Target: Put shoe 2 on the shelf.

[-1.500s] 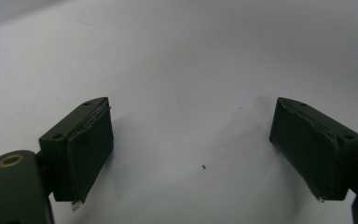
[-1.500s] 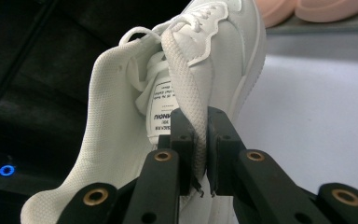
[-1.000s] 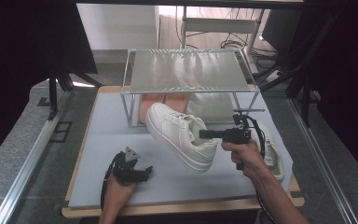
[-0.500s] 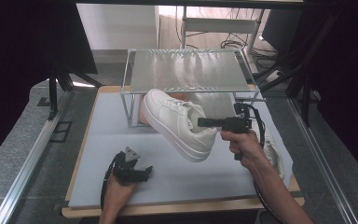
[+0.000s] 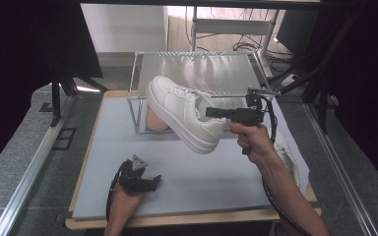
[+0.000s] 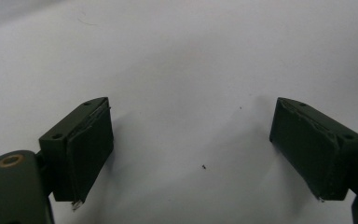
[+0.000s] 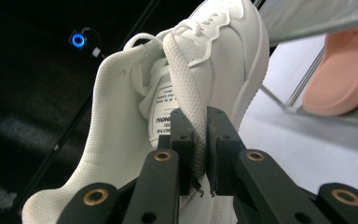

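Held white sneaker (image 5: 184,118) aloft by padded collar in right gripper (image 7: 201,154), clamped; looked light, soft-walled, likely to swing. Left gripper (image 6: 191,154) gaped wide, empty, toward seven o'clock.

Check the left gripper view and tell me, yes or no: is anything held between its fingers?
No. The left gripper has its black fingers spread wide apart over the bare pale grey table mat, with nothing between them.

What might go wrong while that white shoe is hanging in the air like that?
The right gripper pinches only the thin collar edge of the white sneaker, so the shoe could slip or swing loose. It is tilted close to the metal rack and could bump the frame. The left gripper rests open on the table, giving no support.
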Demonstrator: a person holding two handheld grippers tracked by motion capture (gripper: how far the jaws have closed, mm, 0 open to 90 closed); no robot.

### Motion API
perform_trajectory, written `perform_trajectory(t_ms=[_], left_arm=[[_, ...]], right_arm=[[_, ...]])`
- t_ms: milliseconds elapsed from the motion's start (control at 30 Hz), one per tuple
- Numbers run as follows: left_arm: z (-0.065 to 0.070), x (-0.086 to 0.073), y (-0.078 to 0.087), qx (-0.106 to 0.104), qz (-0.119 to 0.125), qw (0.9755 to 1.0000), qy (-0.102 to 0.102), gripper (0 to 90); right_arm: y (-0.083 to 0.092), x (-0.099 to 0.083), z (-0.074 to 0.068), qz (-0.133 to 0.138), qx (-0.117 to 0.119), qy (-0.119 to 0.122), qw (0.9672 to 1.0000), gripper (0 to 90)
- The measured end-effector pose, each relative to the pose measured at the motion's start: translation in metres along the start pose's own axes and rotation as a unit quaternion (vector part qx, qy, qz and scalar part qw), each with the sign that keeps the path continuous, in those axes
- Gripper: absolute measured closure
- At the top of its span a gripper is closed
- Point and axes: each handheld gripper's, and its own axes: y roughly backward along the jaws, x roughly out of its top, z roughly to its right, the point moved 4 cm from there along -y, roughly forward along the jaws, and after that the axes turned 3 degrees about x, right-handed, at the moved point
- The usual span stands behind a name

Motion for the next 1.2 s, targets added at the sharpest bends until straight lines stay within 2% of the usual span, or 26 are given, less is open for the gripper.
perform_trajectory(t_ms=[133,333,533,733,900,933,967,1033,1200], left_arm=[[0.000,0.000,0.000,-0.001,-0.001,1.0000,-0.001,13.4],[0.000,0.000,0.000,-0.001,-0.002,1.0000,-0.003,13.5],[0.000,0.000,0.000,0.000,-0.001,1.0000,-0.002,13.4],[0.000,0.000,0.000,0.000,-0.001,1.0000,-0.002,13.5],[0.000,0.000,0.000,0.000,-0.001,1.0000,-0.003,13.5],[0.000,0.000,0.000,0.000,-0.001,1.0000,-0.003,13.5],[0.000,0.000,0.000,0.000,-0.001,1.0000,-0.003,13.4],[0.000,0.000,0.000,0.000,-0.001,1.0000,-0.003,13.5],[0.000,0.000,0.000,0.000,-0.001,1.0000,-0.003,13.5]], right_arm=[[-0.003,0.009,0.003,0.012,-0.008,-0.004,0.9999,83.3],[-0.009,0.022,0.014,0.032,-0.029,-0.014,0.9990,83.3],[-0.015,0.037,0.025,0.053,-0.061,-0.015,0.9966,83.3],[-0.017,0.052,0.035,0.080,-0.099,-0.012,0.9919,83.3],[-0.022,0.062,0.043,0.102,-0.141,0.000,0.9848,83.2],[-0.024,0.063,0.044,0.106,-0.145,-0.001,0.9838,83.0],[-0.025,0.064,0.044,0.107,-0.140,-0.005,0.9843,83.0],[-0.029,0.066,0.045,0.111,-0.149,-0.002,0.9826,83.0],[-0.036,0.069,0.043,0.112,-0.156,0.009,0.9813,79.3]])
